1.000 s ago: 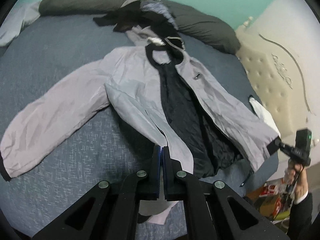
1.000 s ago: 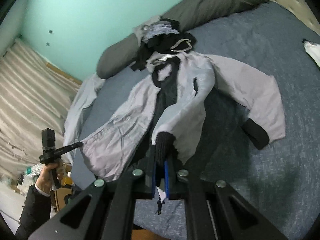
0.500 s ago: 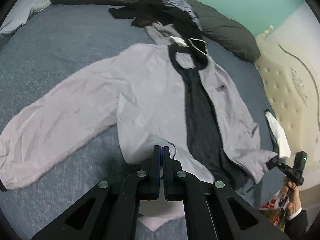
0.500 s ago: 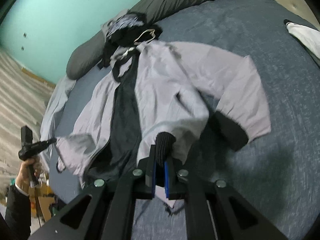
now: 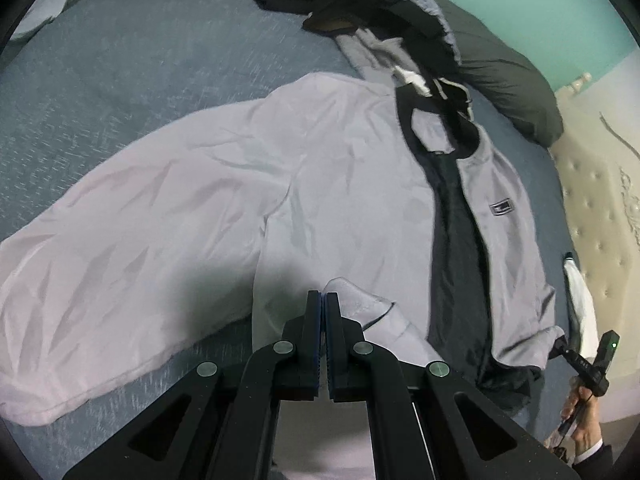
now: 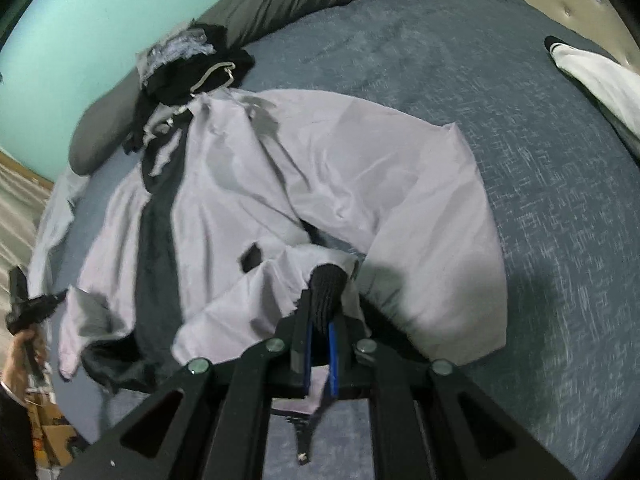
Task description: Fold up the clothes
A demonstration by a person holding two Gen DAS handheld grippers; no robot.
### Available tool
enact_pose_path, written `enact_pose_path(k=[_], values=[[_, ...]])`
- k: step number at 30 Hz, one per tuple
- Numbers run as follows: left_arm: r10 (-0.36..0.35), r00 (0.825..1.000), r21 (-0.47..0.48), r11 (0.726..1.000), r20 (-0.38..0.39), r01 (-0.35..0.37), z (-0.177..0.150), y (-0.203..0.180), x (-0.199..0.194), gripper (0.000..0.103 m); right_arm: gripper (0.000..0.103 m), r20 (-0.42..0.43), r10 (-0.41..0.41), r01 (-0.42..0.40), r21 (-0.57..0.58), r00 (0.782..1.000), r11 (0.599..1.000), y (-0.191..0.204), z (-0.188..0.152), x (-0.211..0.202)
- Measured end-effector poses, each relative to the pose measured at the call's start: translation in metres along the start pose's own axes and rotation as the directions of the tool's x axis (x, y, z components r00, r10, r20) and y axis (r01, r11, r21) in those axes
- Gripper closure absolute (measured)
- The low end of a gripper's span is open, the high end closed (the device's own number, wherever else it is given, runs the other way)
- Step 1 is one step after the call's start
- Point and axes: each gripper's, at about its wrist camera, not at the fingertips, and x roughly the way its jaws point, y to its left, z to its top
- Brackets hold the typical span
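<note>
A light grey jacket [image 5: 320, 184] with a dark lining lies front up and open on the blue bedspread [image 5: 120, 80]. My left gripper [image 5: 323, 300] is shut on a bunched grey corner of its bottom hem. In the right wrist view the same jacket [image 6: 360, 168] fills the middle. My right gripper [image 6: 319, 320] is shut on the black ribbed hem band [image 6: 326, 284] at the other bottom corner. Each gripper also shows small in the other's view, held by a hand at the foot of the bed: the right gripper [image 5: 560, 346] and the left gripper [image 6: 60, 296].
A heap of dark clothes [image 5: 360, 4] lies by the collar, against grey pillows [image 5: 500, 72]. A white garment [image 6: 600, 76] rests near the padded cream headboard [image 5: 600, 200]. Cardboard boxes [image 6: 52, 440] stand on the floor beside the bed. A teal wall is behind.
Both grippers have come down toward the bed with the hem corners still held. The jacket's lower part has settled flatter and now looms larger in both views.
</note>
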Motion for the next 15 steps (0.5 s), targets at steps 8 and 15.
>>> enact_pose_path(k=[8,15], values=[[0.008,1.0,-0.019,1.0,0.017,-0.008,-0.002,0.012,0.004,0.1,0.084,0.08,-0.088,0.09,-0.027,0.993,0.996,-0.002,0.001,-0.005],[-0.03,0.998,0.014,0.999,0.055,0.029,-0.01,0.007,-0.032,0.099,0.079,0.161,-0.014,0.024,-0.061,0.987,0.998,0.008,-0.008,-0.043]])
